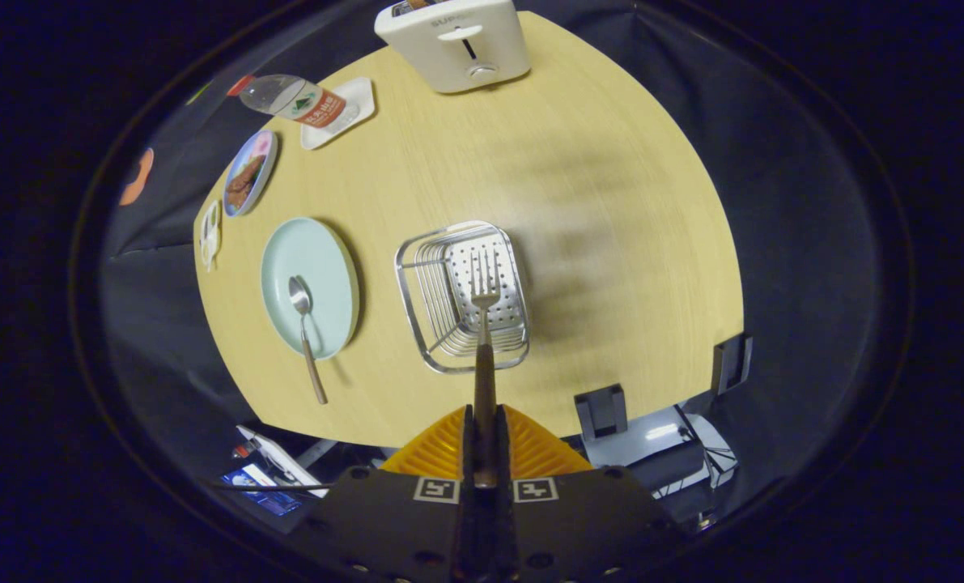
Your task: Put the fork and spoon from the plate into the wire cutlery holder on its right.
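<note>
- The gripper (484,437) has both fingers pressed together on the brown handle of the fork (484,324); the fork runs straight out ahead of the fingers, tines forward.
- The fork's tines sit over the open top of the wire cutlery holder (425,275), above its perforated metal panel; whether the tines touch the holder cannot be told.
- The holder stands on the wooden table (611,243), just ahead of the fingers.
- Left of the holder, close beside it, lies the pale green plate (324,259); the spoon (306,336) rests on it, bowl on the plate, brown handle jutting past the plate's near rim.
- Farther left of the holder, beyond the plate: a small pictured dish (248,172), and a water bottle (291,99) lying on a white tray (360,101).
- Well beyond the holder, at the table's far edge, stands a white toaster (453,44).
</note>
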### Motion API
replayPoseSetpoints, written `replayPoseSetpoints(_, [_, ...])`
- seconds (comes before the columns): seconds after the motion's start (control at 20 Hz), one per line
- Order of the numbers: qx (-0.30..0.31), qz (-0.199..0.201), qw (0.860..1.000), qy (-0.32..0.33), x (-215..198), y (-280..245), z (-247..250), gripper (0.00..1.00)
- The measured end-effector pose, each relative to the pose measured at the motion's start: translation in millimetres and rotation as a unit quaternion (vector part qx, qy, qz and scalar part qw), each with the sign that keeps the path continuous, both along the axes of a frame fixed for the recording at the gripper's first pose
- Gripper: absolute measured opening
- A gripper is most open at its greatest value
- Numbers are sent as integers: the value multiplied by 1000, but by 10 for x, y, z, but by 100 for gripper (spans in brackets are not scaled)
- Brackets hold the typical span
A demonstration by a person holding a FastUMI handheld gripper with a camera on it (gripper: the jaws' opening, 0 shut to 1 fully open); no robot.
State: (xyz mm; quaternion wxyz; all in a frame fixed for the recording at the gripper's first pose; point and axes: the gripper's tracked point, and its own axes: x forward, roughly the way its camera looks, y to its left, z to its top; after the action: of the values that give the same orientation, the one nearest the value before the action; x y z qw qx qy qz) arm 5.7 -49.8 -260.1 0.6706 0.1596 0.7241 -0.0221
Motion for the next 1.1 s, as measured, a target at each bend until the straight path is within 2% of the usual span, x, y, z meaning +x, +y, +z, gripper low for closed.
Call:
replayPoseSetpoints(0.1, [2, 4, 1000, -15, 61, 15, 2, 13])
replayPoseSetpoints(0.15, [6, 1, 1000, -26, 90, 28, 32, 25])
replayPoseSetpoints(0.3, [2, -2, 996, -89, 198, 8, 152, 51])
replayPoseSetpoints(0.35, [-9, 3, 993, -119, 251, -23, 207, 62])
replayPoseSetpoints(0.4, [-22, 11, 988, -153, 293, -42, 285, 65])
replayPoseSetpoints(0.45, [-34, 17, 981, -190, 339, -33, 370, 78])
replayPoseSetpoints(0.6, [-54, 41, 956, -286, 367, 187, 621, 82])
replayPoseSetpoints(0.8, [-57, 77, 924, -370, 251, 842, 718, 83])
replayPoseSetpoints(1.0, [-53, 98, 904, -412, 121, 1578, 432, 83])
replayPoseSetpoints(1.1, [-49, 102, 901, -419, 61, 1902, 208, 83])
